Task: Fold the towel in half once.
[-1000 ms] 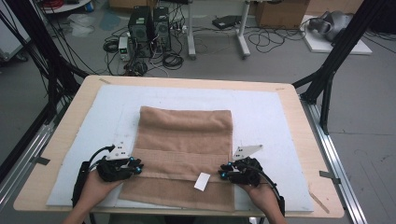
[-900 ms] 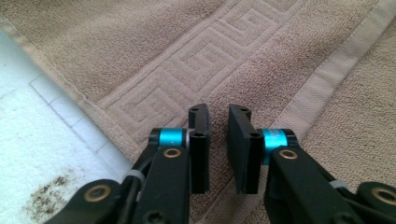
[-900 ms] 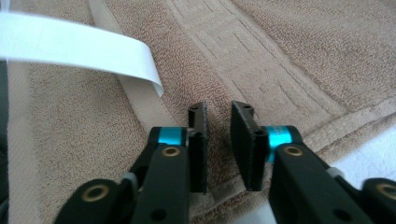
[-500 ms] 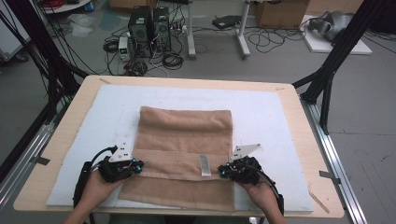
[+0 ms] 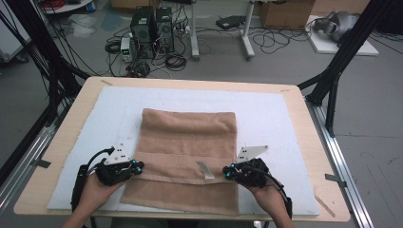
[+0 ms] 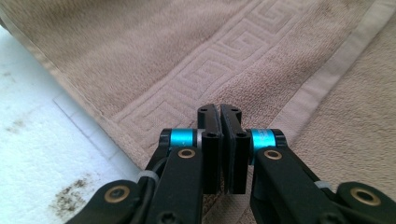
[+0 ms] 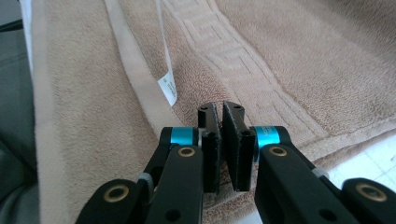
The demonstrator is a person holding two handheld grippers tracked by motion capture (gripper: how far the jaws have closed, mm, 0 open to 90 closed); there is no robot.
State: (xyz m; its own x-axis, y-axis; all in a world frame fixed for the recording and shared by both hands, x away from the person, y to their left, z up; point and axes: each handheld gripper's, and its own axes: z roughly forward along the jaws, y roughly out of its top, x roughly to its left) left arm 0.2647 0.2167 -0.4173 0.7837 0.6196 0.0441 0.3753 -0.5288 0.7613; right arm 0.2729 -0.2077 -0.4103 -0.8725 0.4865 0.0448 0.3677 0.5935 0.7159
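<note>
Both claws just snapped closed with nothing obviously caught between the jaws, so the fold looks dropped and finished: the left gripper sits at the brown towel's left edge, the right gripper at its right edge, towel flat between them.

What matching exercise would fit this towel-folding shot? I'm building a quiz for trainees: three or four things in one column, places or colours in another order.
Things:
1. towel
2. care label
3. left gripper
4. right gripper

Descriptions:
A. shut at the towel's left edge
B. small white strip lying on the cloth
C. tan, spread on the white mat
D. shut at the towel's right edge

Pairs: 1-C, 2-B, 3-A, 4-D
</note>
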